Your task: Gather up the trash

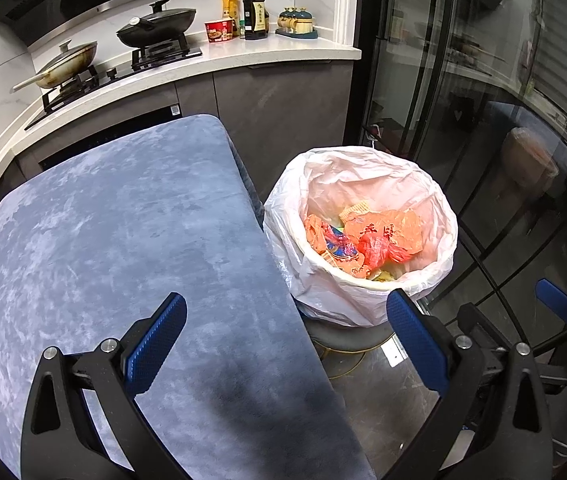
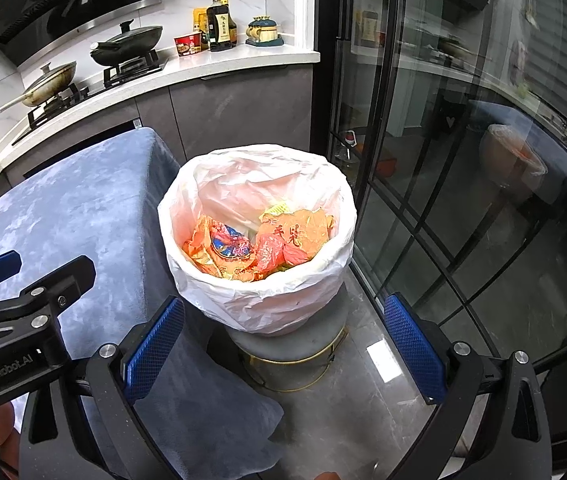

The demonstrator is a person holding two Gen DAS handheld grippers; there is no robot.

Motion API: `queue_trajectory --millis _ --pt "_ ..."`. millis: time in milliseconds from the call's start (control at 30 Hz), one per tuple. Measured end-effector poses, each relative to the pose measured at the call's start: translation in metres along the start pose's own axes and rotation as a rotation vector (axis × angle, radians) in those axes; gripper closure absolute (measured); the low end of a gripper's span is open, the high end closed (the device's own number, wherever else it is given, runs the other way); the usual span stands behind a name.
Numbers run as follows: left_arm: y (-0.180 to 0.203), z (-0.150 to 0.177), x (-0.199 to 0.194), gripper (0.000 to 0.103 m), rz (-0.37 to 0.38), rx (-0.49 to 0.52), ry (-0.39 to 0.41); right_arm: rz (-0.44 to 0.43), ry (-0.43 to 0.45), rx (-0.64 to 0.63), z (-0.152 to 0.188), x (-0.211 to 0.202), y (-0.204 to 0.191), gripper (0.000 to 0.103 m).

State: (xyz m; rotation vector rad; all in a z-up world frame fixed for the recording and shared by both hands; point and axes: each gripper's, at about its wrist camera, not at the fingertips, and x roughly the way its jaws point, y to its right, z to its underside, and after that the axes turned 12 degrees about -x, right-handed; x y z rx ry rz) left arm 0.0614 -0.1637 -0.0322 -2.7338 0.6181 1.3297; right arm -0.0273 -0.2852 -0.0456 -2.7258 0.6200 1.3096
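Both the left tongs (image 1: 286,340) and the right tongs (image 2: 283,338), "GenRobot.AI"-branded, gape wide and empty near the lined trash bin (image 2: 259,280) of orange wrappers (image 2: 295,228).

Both views are evenly lit from overhead and sharp through the middle, with strong fisheye bending and black vignetting at the corners. The glass door (image 2: 463,160) carries dim reflections, the floor tiles (image 2: 379,352) show white glare, and a soft shadow darkens the blue cloth (image 1: 243,384).
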Motion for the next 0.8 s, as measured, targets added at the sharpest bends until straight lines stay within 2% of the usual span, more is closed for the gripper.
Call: queue_trajectory --millis 800 --pt "0.001 -0.002 0.027 0.007 0.013 -0.028 -0.055 0.006 -0.026 0.01 0.001 0.014 0.006 0.007"
